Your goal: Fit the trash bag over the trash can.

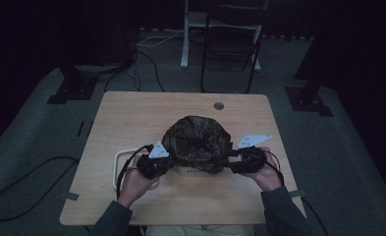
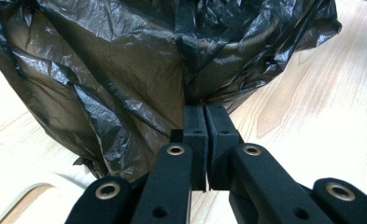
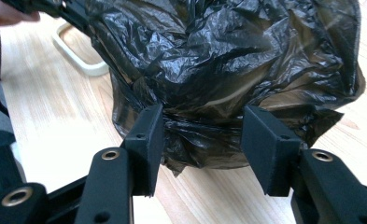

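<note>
Crinkled glossy black plastic bag (image 2: pixel 125 70) (faintly see-through, brownish), bunched up.

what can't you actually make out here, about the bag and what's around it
- Inside the crumpled black plastic bag: hidden by its own film in the high view.
- Grey print on the wooden table, just before the bag: too small and dim, high view.
- White looped handle: its far end is hidden behind the bag, right gripper view.
</note>
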`<action>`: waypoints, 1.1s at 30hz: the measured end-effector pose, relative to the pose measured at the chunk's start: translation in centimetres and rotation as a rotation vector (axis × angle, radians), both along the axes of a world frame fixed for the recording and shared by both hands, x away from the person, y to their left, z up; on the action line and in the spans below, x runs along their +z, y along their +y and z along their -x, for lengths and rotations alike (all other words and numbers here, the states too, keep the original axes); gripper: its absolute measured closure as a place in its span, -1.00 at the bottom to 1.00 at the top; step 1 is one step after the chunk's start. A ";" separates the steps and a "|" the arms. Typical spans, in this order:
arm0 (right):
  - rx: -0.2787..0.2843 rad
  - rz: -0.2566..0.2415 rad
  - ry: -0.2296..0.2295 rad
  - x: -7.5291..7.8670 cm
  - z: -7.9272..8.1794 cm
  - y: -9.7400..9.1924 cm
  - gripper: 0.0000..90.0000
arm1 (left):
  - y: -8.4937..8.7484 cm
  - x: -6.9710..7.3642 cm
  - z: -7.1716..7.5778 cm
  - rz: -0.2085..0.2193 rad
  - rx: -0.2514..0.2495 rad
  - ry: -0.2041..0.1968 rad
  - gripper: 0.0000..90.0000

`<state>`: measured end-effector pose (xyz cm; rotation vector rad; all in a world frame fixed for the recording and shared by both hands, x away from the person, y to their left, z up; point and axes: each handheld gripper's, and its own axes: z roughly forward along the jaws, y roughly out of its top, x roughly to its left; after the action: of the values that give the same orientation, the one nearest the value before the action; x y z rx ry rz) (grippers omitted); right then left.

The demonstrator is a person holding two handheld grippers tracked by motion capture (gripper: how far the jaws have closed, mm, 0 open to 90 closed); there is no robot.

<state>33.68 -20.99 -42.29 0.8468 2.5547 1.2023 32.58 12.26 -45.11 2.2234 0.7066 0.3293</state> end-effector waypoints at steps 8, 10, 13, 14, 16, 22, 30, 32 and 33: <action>0.032 0.021 0.014 -0.8 -0.6 0.5 0.25 | 0.5 0.0 -0.6 0.008 0.036 0.015 0.97; 0.043 0.028 0.040 -1.3 -0.6 0.4 0.43 | 0.5 -0.2 -0.7 0.000 0.040 0.025 0.99; 0.041 0.058 0.080 -2.2 -0.7 0.4 0.55 | 0.3 -0.4 -0.9 -0.016 0.042 0.036 0.99; 0.040 0.067 0.090 -2.5 -0.7 0.4 0.56 | 0.3 -0.4 -0.9 -0.017 0.046 0.038 0.99; 0.041 0.062 0.099 -2.6 -0.7 0.2 0.48 | 0.4 -0.3 -0.9 -0.008 0.054 0.035 0.99; 0.003 0.003 0.035 -0.6 -0.1 -1.1 0.23 | 1.6 1.3 -0.1 0.028 0.079 -0.011 0.78; -0.062 -0.056 -0.019 1.2 -0.7 -1.3 0.12 | 2.0 3.3 -1.3 0.043 0.127 -0.065 0.54; -0.071 -0.077 -0.030 1.5 -1.1 -1.0 0.11 | 1.9 3.7 -1.7 0.041 0.137 -0.080 0.46; -0.074 -0.083 -0.035 1.6 -1.2 -0.8 0.11 | 1.7 4.0 -2.0 0.040 0.141 -0.090 0.44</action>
<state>34.84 -21.79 -40.67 0.9208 2.4384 1.2967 34.60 13.98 -41.09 2.1123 0.8154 0.4788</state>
